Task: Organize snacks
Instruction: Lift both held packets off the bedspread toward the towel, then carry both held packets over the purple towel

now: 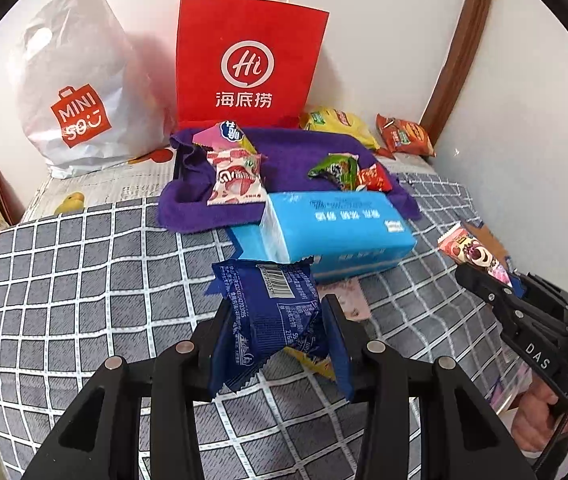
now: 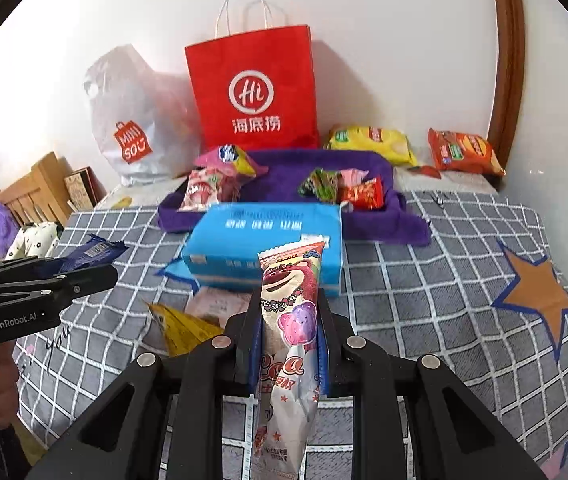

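My left gripper is shut on a dark blue snack packet, held above the checked cloth; it also shows in the right wrist view. My right gripper is shut on a long pink bear-print snack packet, seen in the left wrist view too. A purple-cloth-lined tray behind a blue tissue pack holds pink-and-white packets on its left and green and red packets on its right.
A red paper bag and a white Miniso bag stand against the wall. Yellow and orange chip bags lie at the back right. A yellow packet and a pink one lie on the cloth.
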A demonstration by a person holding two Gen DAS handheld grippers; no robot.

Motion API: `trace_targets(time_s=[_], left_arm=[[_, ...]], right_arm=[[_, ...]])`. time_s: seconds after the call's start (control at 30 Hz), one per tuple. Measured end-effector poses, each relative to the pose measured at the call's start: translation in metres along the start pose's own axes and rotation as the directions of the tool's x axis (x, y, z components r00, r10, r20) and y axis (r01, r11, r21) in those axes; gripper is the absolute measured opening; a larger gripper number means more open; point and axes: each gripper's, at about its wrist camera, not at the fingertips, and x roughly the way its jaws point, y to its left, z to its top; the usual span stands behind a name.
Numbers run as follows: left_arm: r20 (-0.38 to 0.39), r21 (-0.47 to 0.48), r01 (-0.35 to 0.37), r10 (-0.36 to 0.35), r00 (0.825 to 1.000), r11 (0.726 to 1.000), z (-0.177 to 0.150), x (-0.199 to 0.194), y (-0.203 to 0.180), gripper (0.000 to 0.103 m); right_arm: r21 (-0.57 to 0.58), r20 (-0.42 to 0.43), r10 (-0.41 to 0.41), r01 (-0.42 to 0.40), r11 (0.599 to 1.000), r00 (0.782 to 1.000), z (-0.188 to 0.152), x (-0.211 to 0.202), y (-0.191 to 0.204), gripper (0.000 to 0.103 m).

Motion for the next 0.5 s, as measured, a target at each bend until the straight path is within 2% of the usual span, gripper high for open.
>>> trace_targets(time_s=[0.2, 0.33, 0.5], left_arm=[[0.000, 0.003, 0.001, -0.001, 1.000, 1.000, 0.027, -0.003, -0.002, 0.040], [0.010, -0.010, 0.027, -0.027, 1.000, 1.000, 0.049, -0.006, 0.001, 0.040], [0.023, 0.001, 0.016, -0.016, 1.000, 1.000, 0.075, -0.008, 0.002, 0.040]], right_arm=[[0.007, -0.001, -0.013, 0.013, 1.000, 1.000, 0.022, 0.002, 0.000, 0.022], [0.007, 0.001, -0.021, 0.021, 1.000, 1.000, 0.041, 0.005, 0.001, 0.022], [-0.005, 0.010, -0.042, 0.042, 0.999, 0.999, 0.071, 0.011, 0.006, 0.022]])
